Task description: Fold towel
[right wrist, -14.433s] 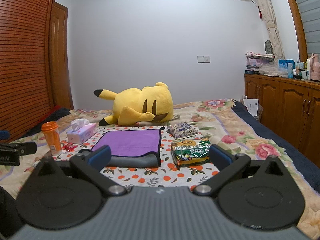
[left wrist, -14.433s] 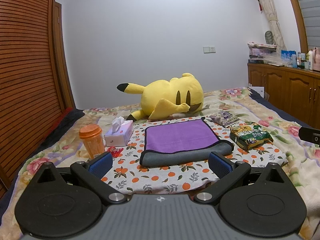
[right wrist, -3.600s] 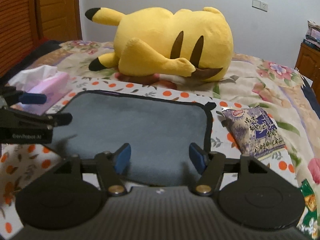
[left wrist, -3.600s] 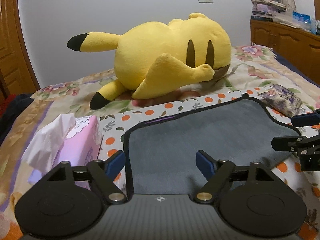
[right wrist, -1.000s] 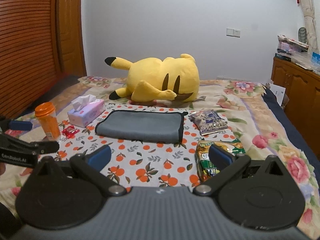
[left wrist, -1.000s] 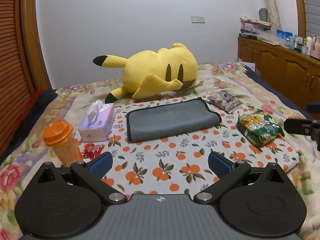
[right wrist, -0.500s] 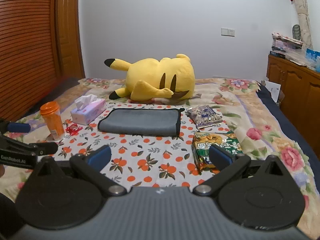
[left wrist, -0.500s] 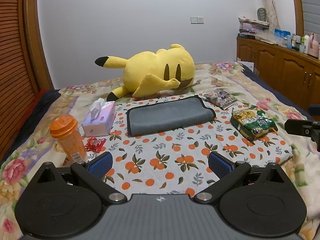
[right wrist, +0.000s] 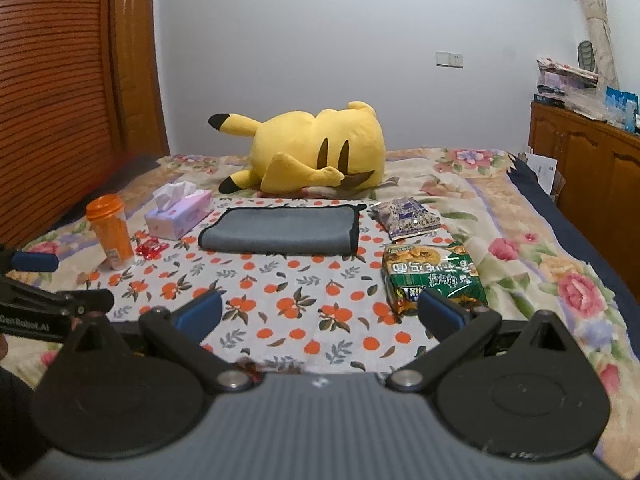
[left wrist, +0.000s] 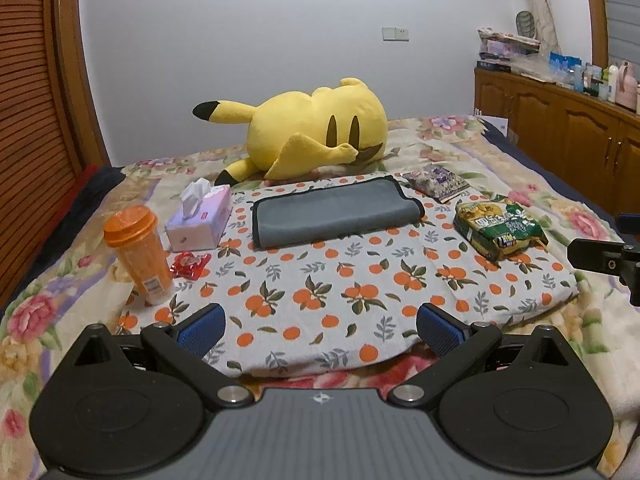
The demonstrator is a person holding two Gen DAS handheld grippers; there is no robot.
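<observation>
Left wrist view first: the left gripper (left wrist: 321,327) hangs over the near edge of the white cloth printed with oranges (left wrist: 340,280), jaws spread wide with nothing between them. The grey towel with black edging (left wrist: 334,212) lies folded into a flat rectangle at the far side of that cloth, well apart from the gripper, just in front of the big yellow plush toy (left wrist: 316,136). To the towel's left there's a pink tissue box (left wrist: 200,222), then an orange plastic cup with a lid (left wrist: 138,250) and a small red wrapper (left wrist: 190,264) beside it. To its right, a purple snack packet (left wrist: 436,182) and a green snack bag (left wrist: 500,226). The right gripper (left wrist: 600,258) pokes in at the right edge.

Right wrist view: the right gripper (right wrist: 320,311) is also held back near the cloth's front edge, jaws wide apart and empty. Same towel (right wrist: 280,230) sits folded, fold edge toward the camera, touching neither gripper. The green bag (right wrist: 434,276) is just beyond the right blue fingertip (right wrist: 440,312). The left gripper (right wrist: 56,304) shows at the left edge, and the floral bedspread (right wrist: 540,272) stretches off right.
</observation>
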